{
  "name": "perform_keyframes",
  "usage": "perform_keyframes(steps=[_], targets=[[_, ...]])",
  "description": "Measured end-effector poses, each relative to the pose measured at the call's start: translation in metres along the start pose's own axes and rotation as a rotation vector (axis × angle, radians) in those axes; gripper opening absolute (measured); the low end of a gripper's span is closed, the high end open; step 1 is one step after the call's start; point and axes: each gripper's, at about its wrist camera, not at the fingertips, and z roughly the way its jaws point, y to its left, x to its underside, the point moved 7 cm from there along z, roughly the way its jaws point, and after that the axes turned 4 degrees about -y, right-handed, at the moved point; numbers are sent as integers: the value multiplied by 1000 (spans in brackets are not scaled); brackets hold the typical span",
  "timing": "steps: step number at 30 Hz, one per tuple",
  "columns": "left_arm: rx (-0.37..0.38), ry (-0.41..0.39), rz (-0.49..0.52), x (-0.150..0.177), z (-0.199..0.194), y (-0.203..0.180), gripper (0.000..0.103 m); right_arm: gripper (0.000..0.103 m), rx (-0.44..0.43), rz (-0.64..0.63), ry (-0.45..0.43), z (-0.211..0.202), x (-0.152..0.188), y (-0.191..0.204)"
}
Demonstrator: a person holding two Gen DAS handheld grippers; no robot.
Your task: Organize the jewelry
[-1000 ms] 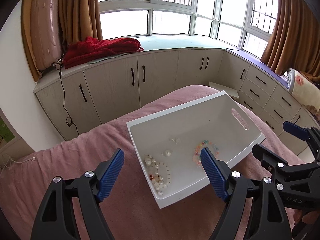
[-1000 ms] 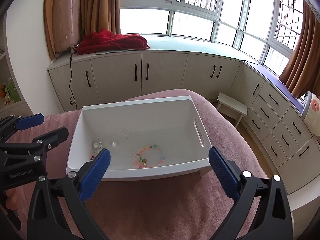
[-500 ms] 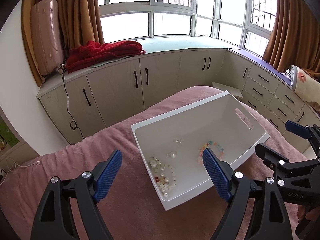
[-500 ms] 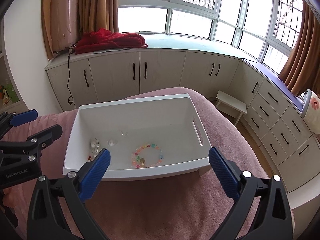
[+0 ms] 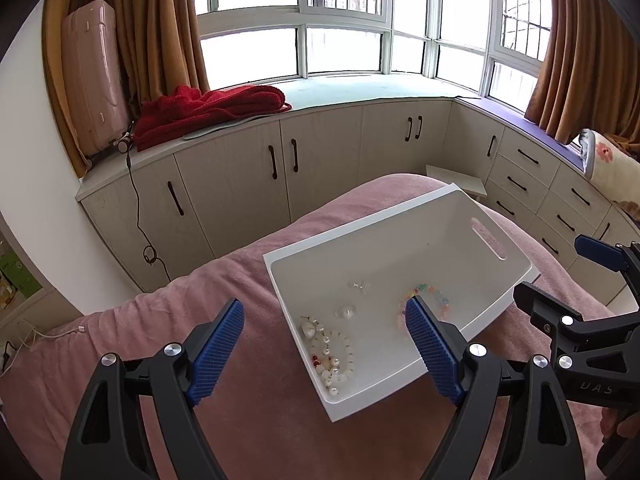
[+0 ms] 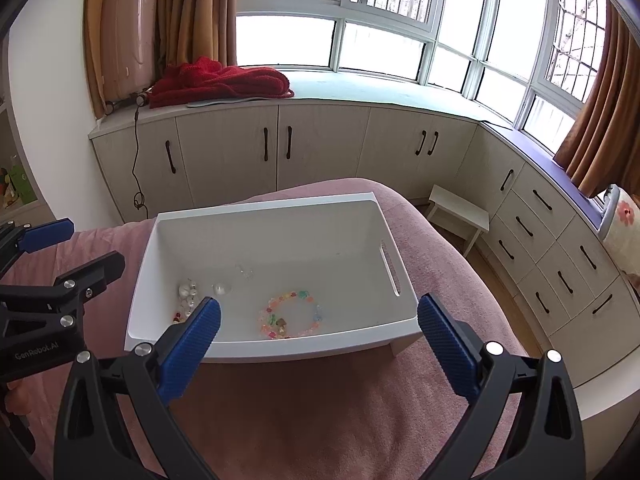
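Note:
A white plastic bin (image 5: 496, 240) (image 6: 384, 220) sits on the pink bedspread. Inside lie a pearl-and-red bead bracelet (image 5: 332, 354) (image 6: 187, 296), a colourful bead bracelet (image 5: 430, 296) (image 6: 290, 314), a small round pearl piece (image 5: 346, 312) (image 6: 221, 289) and a tiny clear piece (image 5: 360, 286) (image 6: 245, 271). My left gripper (image 5: 324, 354) is open and empty, held above the bin's near left corner. My right gripper (image 6: 318, 344) is open and empty, held above the bin's near rim. Each gripper shows at the edge of the other's view.
The pink bedspread (image 5: 120, 344) (image 6: 320, 420) covers the bed. Beyond stand beige cabinets (image 5: 240, 184) under a bay window sill with a red blanket (image 5: 208, 108) and a pink suitcase (image 5: 94, 76). A small white stool (image 6: 460, 212) stands on the floor at right.
Both grippers have drawn back and risen a little from the bin. The bin and jewelry have not moved. Both stay open.

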Motion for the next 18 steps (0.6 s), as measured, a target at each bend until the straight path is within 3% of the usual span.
perform_keyframes(steps=[13, 18], targets=[[-32, -17, 1, 5, -1, 6, 85, 98, 12, -1, -15, -6, -1, -3], [-38, -63, -7, 4, -10, 4, 85, 98, 10, 15, -53, -16, 0, -7]])
